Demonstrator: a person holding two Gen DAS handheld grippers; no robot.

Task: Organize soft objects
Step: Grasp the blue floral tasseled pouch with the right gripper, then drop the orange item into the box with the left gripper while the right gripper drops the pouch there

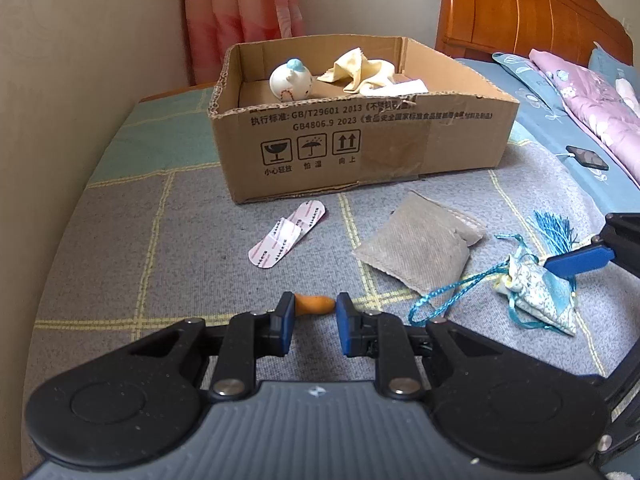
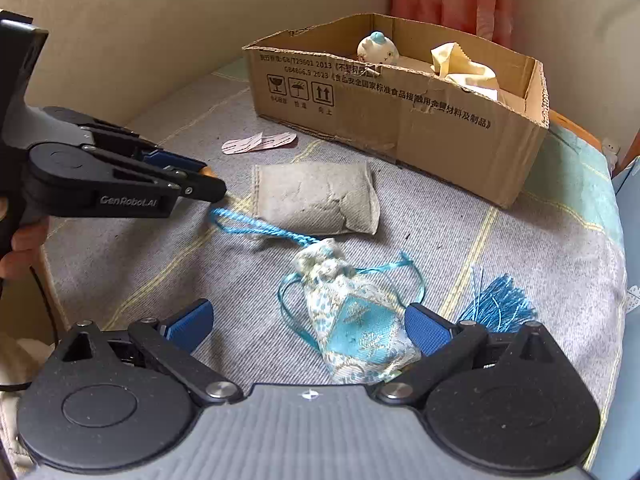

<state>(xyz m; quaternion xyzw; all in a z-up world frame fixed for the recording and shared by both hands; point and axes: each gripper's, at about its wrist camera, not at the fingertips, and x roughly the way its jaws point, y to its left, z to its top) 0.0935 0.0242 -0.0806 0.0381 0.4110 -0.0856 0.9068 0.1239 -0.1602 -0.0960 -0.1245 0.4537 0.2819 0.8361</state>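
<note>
My left gripper (image 1: 313,311) is shut on a small orange soft piece (image 1: 314,305), low over the grey checked blanket; it also shows in the right wrist view (image 2: 202,176). My right gripper (image 2: 308,326) is open, its jaws on either side of a blue-and-white brocade sachet (image 2: 356,324) with a cord and a blue tassel (image 2: 500,304). The sachet also shows in the left wrist view (image 1: 540,292). A grey fabric pouch (image 1: 420,244) lies between the grippers. The cardboard box (image 1: 360,140) holds a white round plush (image 1: 290,82) and a yellow cloth (image 1: 360,70).
A pink-and-white plaster strip (image 1: 286,238) lies in front of the box. A black phone (image 1: 586,157) lies on the bed at right near a pink quilt (image 1: 592,96). A wall runs along the left; a wooden headboard (image 1: 532,8) stands behind.
</note>
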